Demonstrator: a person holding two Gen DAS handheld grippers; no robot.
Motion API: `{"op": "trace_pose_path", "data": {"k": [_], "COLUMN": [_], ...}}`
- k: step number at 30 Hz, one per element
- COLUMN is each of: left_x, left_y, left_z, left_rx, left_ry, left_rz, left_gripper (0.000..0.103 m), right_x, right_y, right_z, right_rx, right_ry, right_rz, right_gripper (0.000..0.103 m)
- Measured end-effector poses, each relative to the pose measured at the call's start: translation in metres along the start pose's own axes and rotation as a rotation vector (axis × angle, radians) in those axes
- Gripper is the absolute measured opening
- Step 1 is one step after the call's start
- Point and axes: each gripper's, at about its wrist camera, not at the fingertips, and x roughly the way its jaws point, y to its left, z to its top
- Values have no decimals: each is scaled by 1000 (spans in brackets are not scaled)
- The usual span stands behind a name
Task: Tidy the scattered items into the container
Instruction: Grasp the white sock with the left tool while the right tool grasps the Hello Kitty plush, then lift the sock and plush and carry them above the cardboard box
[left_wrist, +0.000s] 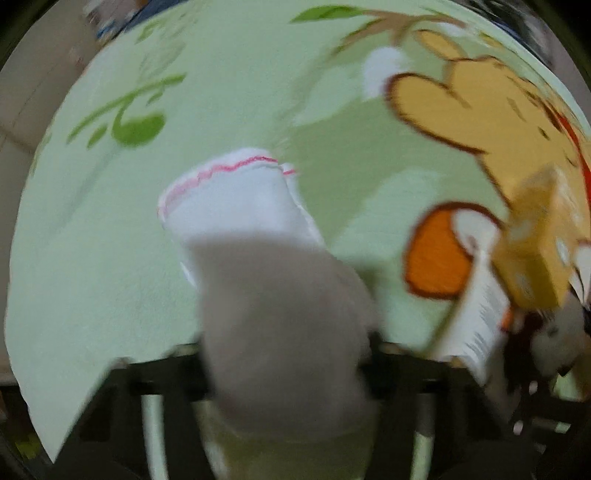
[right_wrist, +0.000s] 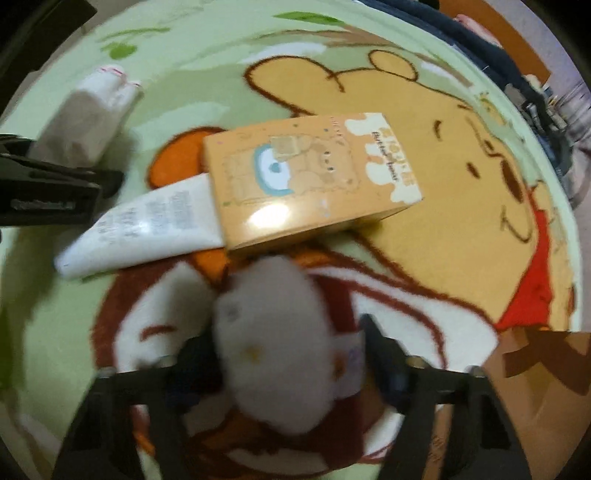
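Between the black jaws of the left gripper (left_wrist: 280, 354), a white and grey sock with a thin pink stitched cuff (left_wrist: 236, 199) is clamped, its grey part filling the gap and its white cuff end lying ahead of the tool on a pale green fleece blanket printed with a yellow cartoon bear (right_wrist: 461, 206). One such sock is counted, seen again at the far left in the right wrist view.

Ahead of the right gripper (right_wrist: 284, 350), its two black fingers (right_wrist: 384, 354) press on either side of one soft white rounded plush item with small pale dots (right_wrist: 273, 332); motion blur hides what it is. No earlier view is given here, so only the grip itself is told.

Just beyond that plush item lies one flat orange cardboard box (right_wrist: 310, 181), printed with a small bear beside a blue and white ring. Dark script near its far end appears to read "Butter bear"; the larger pale lettering above it is too blurred to read. One white squeeze tube with blocks of fine grey print (right_wrist: 147, 225) sticks out from under the box's left edge, its flat end pointing toward the left gripper; that print is illegible.

Right of the right gripper, at the frame's lower edge, stands the corner of a brown cardboard container (right_wrist: 535, 358).
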Motion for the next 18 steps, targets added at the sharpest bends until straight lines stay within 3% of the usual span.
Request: {"op": "trace_pose_path", "data": {"k": [1,3,10,18], "left_x": [-4,-10,-27,-34], "left_y": [-4,-10,-15,-25], "left_z": [-2,-7,-49,-137], "left_rx": [21,36,13,33], "left_ry": [-8,-12,35,172], "left_rz": [6,12,6,40], "left_gripper": [28,26,23,24], "right_x": [-3,-8,-26,-40], "right_y": [2,6,21,45], "right_z": [-2,-7,-40,-99], "right_rx": [4,12,95,163], "right_ry": [1,3,42,134], "right_rz": [-1,-2,65,155], "right_gripper": [45,32,29,29]}}
